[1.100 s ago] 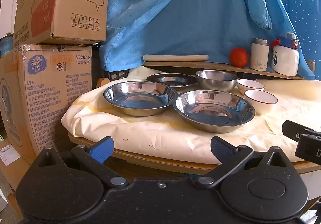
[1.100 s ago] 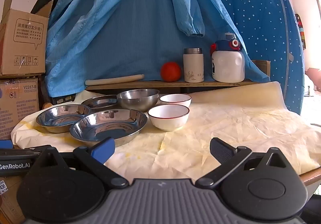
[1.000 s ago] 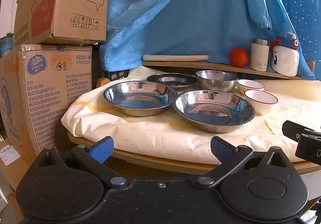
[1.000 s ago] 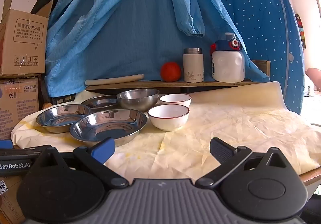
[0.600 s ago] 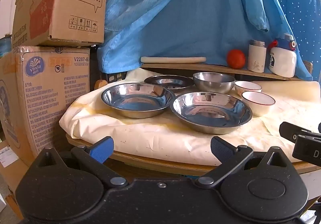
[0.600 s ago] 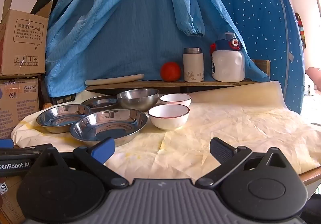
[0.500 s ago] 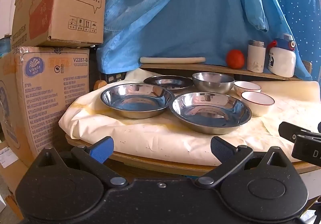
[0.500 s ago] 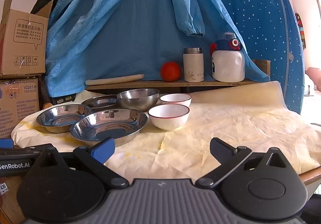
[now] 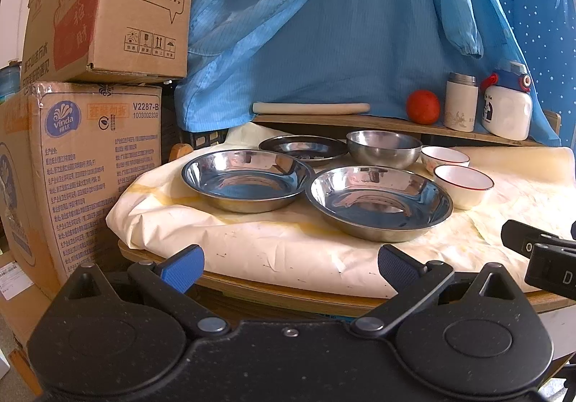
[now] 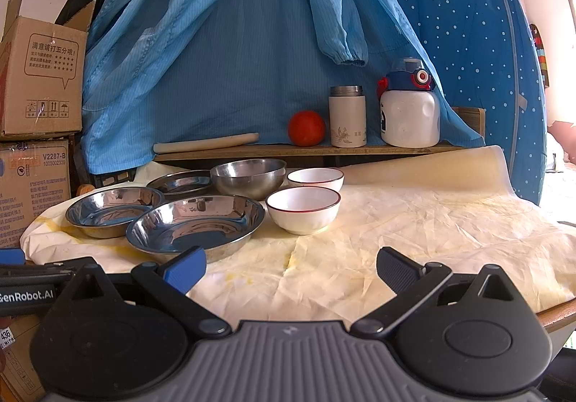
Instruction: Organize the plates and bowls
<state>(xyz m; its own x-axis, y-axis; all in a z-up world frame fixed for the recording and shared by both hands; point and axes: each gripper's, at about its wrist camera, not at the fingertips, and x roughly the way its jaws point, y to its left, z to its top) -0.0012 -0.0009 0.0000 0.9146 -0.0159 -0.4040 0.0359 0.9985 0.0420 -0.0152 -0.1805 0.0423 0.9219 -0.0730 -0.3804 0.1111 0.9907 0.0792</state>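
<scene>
Since a second ago, the left gripper (image 9: 288, 263) has drifted slightly, so the dishes sit a touch lower and further left in its view, while the right gripper (image 10: 289, 263) has barely shifted. Both grippers hang at the near edge of the round wooden tabletop (image 9: 273, 294), fingers spread wide and holding nothing; the left one's blue-padded finger (image 9: 181, 267) and black finger stand well apart, as do those of the right. On the crumpled cream paper sheet (image 10: 414, 222) that covers the tabletop, the dishes are grouped at the left side. Nearest is a wide shallow stainless-steel plate (image 9: 379, 204), with a second steel plate of the same kind (image 9: 246, 179) just beside it on the left. Behind them lies a flatter, darker steel plate (image 9: 302, 148), and to its right stands a deep round steel bowl (image 9: 383, 148). Right of the steel pieces are two small white ceramic bowls with red rims, the nearer one (image 10: 303, 208) just beside the nearest plate and the farther one (image 10: 315, 179) close behind it. A wooden shelf (image 10: 306, 149) beyond the tabletop carries a pale rolling pin (image 10: 205, 143), a red tomato (image 10: 306, 127), a white flask with a steel lid (image 10: 347, 116) and a white bottle with a blue cap (image 10: 408, 112). Blue cloth (image 10: 234, 42) hangs behind, and stacked cardboard boxes (image 9: 90, 78) stand at the far left.
</scene>
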